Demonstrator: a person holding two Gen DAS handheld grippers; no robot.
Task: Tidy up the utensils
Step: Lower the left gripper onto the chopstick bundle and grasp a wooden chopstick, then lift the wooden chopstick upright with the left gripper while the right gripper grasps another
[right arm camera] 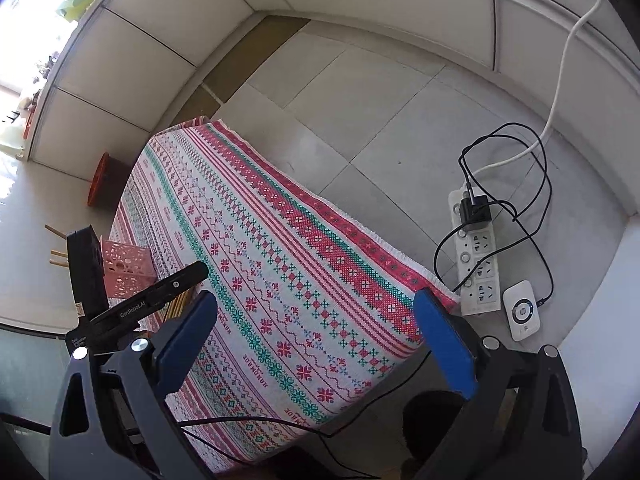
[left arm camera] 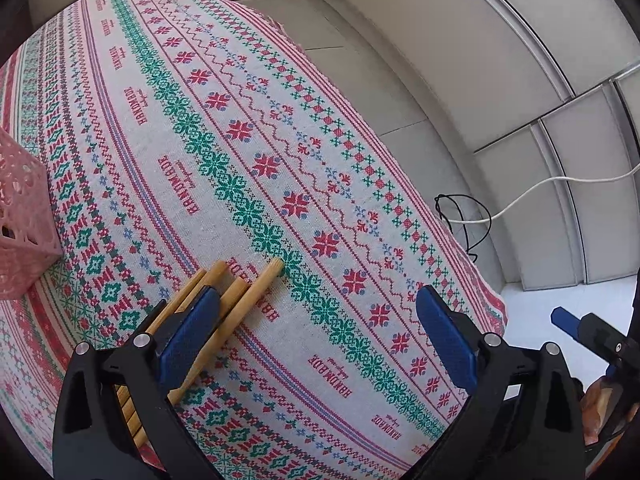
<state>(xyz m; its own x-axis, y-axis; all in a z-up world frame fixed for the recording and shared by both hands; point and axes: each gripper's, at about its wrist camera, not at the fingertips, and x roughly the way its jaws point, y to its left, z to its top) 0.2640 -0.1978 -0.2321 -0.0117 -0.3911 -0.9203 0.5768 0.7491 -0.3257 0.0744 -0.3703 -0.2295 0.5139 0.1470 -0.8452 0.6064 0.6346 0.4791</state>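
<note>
On tablecloth (left arm camera: 280,152) — pale wooden chopsticks (left arm camera: 240,292)

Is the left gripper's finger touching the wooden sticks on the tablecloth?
Cannot tell. In the left wrist view one finger of the left gripper overlaps the wooden sticks; neither contact nor gap shows.

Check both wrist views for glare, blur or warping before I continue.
Left wrist view: sharp, evenly lit, the tablecloth bulges from fisheye. Right wrist view: the window corner is blown out white, the rest clear, walls bowed.
</note>
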